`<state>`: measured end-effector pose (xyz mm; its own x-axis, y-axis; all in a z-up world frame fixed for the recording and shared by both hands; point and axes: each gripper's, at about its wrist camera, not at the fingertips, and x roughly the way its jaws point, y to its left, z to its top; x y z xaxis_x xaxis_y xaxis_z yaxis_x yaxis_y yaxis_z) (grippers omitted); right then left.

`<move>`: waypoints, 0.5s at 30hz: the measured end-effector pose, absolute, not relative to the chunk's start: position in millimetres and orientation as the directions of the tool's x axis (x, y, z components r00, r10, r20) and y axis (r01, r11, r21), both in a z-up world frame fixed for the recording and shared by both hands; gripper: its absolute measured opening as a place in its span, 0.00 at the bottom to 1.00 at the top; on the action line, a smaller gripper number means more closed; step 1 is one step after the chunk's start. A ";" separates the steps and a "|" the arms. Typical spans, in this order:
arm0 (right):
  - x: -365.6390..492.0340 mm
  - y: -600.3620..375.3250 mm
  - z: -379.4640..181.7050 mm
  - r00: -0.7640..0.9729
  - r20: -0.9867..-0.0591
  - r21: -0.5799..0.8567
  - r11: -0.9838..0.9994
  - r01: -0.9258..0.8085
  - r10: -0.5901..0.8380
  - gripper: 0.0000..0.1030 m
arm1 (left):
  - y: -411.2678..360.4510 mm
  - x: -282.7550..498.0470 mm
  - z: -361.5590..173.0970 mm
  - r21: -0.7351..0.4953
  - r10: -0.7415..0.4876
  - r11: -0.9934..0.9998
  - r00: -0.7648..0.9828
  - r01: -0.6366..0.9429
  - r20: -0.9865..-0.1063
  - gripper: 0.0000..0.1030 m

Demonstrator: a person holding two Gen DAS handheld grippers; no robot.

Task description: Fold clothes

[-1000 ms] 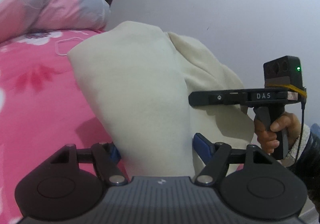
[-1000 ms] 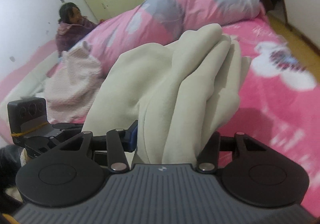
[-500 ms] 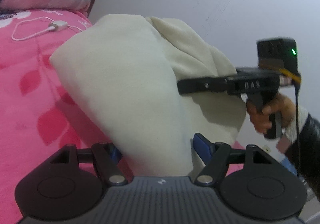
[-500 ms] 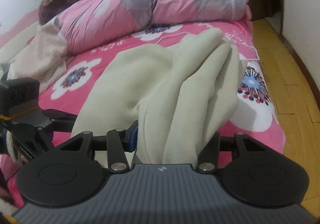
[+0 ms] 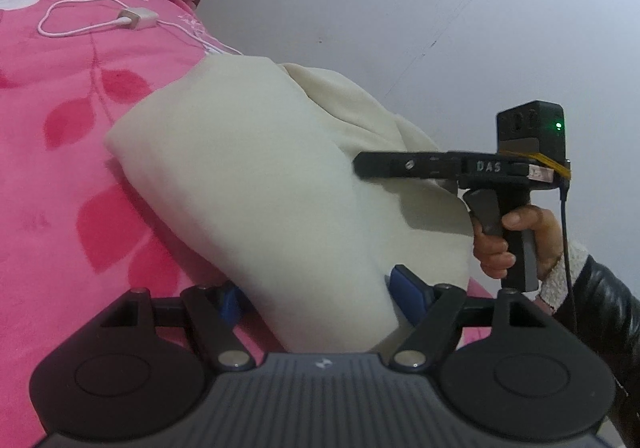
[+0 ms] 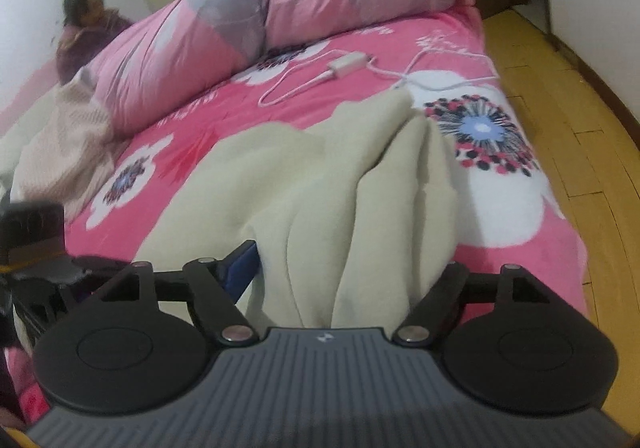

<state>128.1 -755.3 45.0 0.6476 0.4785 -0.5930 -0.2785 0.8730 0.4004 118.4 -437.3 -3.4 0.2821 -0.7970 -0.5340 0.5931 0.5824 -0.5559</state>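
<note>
1. Cream fleece garment, folded thick, lies on the pink flowered bed sheet near the bed's outer edge.
2. Left tool stands wide, the garment's near end between its blue pads.
3. Right tool has just been opening; bunched folds still sit between its fingers.
4. White charger cable lies beyond the garment, touching its far edge.
5. Bare sheet spreads left of the garment; yellow wooden floor lies past the bed edge.

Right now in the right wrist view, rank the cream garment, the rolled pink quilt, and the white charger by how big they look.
1. Cream garment, though nearness to the camera inflates it.
2. Rolled pink quilt, close behind it.
3. White charger, far smaller.
</note>
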 end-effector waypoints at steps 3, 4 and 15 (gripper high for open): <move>120.8 -763.5 48.5 0.698 -0.581 0.389 0.896 -0.214 0.419 0.73 | -421.9 120.3 4.4 -0.568 -0.794 0.590 0.283 0.574 -0.538 0.73; 116.1 -766.1 51.0 0.718 -0.571 0.388 0.901 -0.193 0.399 0.73 | -416.2 121.1 7.3 -0.567 -0.790 0.598 0.300 0.566 -0.534 0.73; 12.0 -744.6 94.0 0.938 -0.288 0.389 0.919 -0.068 0.192 0.72 | -368.5 124.1 62.1 -0.457 -0.723 0.689 0.576 0.563 -0.382 0.75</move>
<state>12.0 -744.6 94.0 0.9383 0.1915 -0.2880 -0.0680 0.9186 0.3892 124.1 -368.5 62.1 0.5756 -0.7232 -0.3816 0.5629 0.6890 -0.4566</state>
